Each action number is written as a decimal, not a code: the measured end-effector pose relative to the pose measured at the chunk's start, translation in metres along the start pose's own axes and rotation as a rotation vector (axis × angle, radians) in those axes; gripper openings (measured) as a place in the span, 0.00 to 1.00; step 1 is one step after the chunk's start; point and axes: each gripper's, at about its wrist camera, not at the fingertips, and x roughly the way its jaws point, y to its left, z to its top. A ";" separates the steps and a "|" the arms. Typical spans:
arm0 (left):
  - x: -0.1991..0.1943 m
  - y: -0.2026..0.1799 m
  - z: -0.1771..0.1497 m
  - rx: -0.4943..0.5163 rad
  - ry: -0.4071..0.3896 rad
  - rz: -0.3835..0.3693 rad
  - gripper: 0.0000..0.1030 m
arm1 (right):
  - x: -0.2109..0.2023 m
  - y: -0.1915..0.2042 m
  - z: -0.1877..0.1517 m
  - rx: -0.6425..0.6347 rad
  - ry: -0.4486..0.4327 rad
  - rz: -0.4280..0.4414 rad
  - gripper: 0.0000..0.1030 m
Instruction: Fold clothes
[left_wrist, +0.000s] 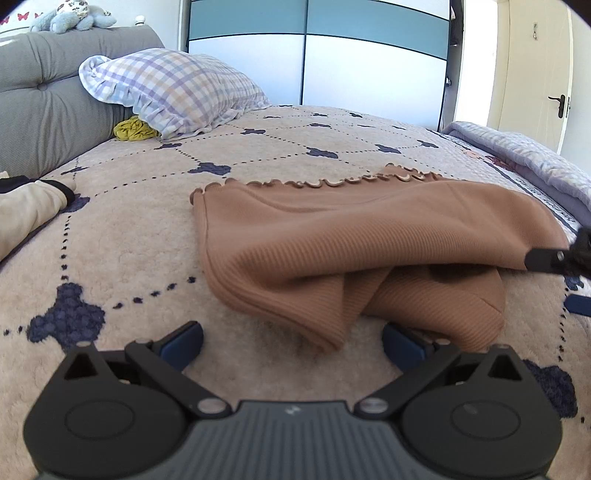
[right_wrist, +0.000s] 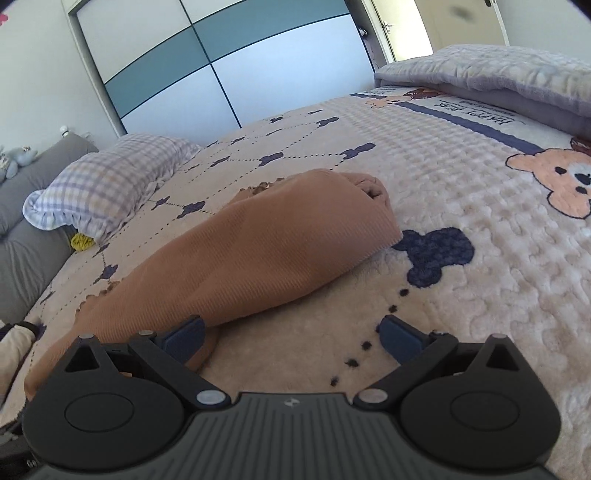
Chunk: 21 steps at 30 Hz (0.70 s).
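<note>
A beige bed cover (left_wrist: 129, 229) with navy clover marks spread across the bed, and a checked pillow (left_wrist: 173, 88) lay near the grey headboard. The brown ribbed garment (left_wrist: 332, 236) lay loosely folded mid-bed. The left gripper (left_wrist: 293, 345) and right gripper (right_wrist: 291, 338) were both spread wide, holding nothing.

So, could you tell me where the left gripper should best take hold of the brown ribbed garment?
Probably the raised folded lobe of the brown ribbed garment nearest the open left gripper. That rounded edge stands off the bedspread, so a low, straight-ahead approach could pinch it; elsewhere the cloth lies flat.
</note>
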 end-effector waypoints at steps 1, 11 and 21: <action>0.000 0.000 0.000 -0.001 0.001 0.000 1.00 | 0.004 -0.001 0.002 0.018 0.000 0.008 1.00; 0.009 0.003 0.021 -0.036 0.046 -0.009 1.00 | 0.050 0.020 0.051 0.065 0.022 0.083 0.64; 0.019 -0.014 0.038 0.014 0.001 -0.023 0.89 | -0.003 0.039 0.083 -0.211 -0.155 0.079 0.20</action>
